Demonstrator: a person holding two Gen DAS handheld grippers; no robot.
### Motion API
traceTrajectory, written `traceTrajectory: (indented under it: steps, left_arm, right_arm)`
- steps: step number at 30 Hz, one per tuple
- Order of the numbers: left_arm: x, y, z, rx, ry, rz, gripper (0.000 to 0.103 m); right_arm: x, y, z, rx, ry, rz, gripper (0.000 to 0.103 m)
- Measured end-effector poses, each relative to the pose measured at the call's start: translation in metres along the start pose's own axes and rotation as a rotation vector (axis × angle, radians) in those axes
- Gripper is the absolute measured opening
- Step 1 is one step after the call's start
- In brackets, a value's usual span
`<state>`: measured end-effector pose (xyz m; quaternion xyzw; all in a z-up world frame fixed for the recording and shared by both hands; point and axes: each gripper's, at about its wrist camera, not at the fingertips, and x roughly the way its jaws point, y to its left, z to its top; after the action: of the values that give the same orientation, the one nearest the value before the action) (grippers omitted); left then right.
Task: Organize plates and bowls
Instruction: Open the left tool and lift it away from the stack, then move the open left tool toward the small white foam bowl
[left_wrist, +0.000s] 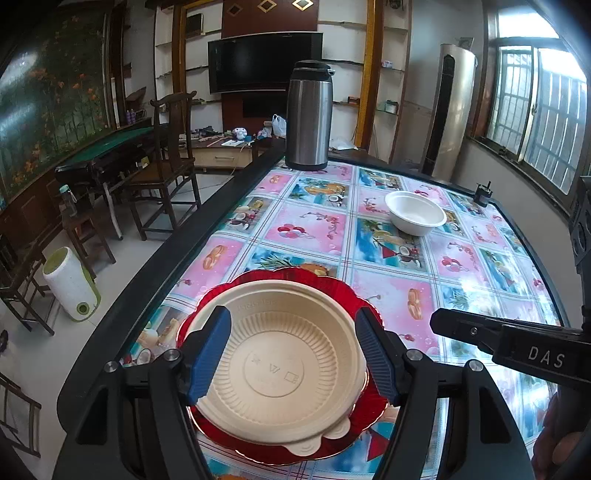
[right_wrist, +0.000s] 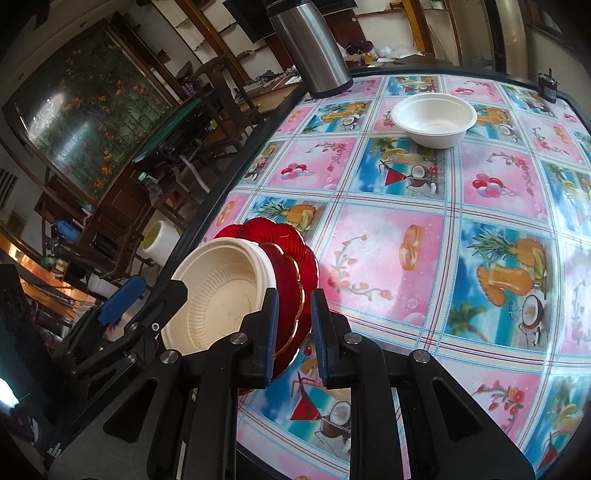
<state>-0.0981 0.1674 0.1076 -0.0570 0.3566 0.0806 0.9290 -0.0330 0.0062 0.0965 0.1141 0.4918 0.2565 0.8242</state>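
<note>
The cream bowl (left_wrist: 284, 373) sits on the red plate (left_wrist: 332, 284) at the near edge of the surface (left_wrist: 391, 295). The left gripper (left_wrist: 291, 354) is spread wide around the bowl. The right gripper (right_wrist: 293, 332), marked "DAS", is parted, grasping nothing

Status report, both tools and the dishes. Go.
Left tool open, straddling cream bowl on red plate. Right tool open at plate's edge, empty. White bowl sits apart, far side. Nothing blocking.
</note>
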Motion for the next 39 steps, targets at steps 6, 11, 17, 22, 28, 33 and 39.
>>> traceTrajectory:
  steps: [6, 11, 17, 22, 28, 33, 39]
  left_arm:
    - [0.002, -0.021, 0.001, 0.027, 0.005, -0.031, 0.070]
    - [0.005, -0.038, 0.003, 0.048, 0.014, -0.050, 0.070]
    - [0.008, -0.052, 0.005, 0.062, 0.018, -0.064, 0.070]
    - [0.017, -0.067, 0.010, 0.076, 0.032, -0.070, 0.070]
    - [0.031, -0.086, 0.024, 0.083, 0.056, -0.093, 0.070]
    - [0.052, -0.105, 0.039, 0.105, 0.078, -0.097, 0.071]
    - [0.082, -0.120, 0.058, 0.109, 0.116, -0.094, 0.071]
  right_arm:
    - [-0.015, -0.015, -0.001, 0.023, -0.023, -0.019, 0.018]
    - [-0.024, -0.028, -0.002, 0.047, -0.038, -0.030, 0.018]
    - [-0.032, -0.043, -0.002, 0.074, -0.050, -0.040, 0.024]
    - [-0.042, -0.058, 0.001, 0.095, -0.070, -0.051, 0.040]
    - [-0.047, -0.078, 0.012, 0.109, -0.064, -0.086, 0.040]
    - [-0.048, -0.102, 0.030, 0.134, -0.063, -0.122, 0.040]
    - [-0.040, -0.132, 0.055, 0.159, -0.045, -0.155, 0.040]
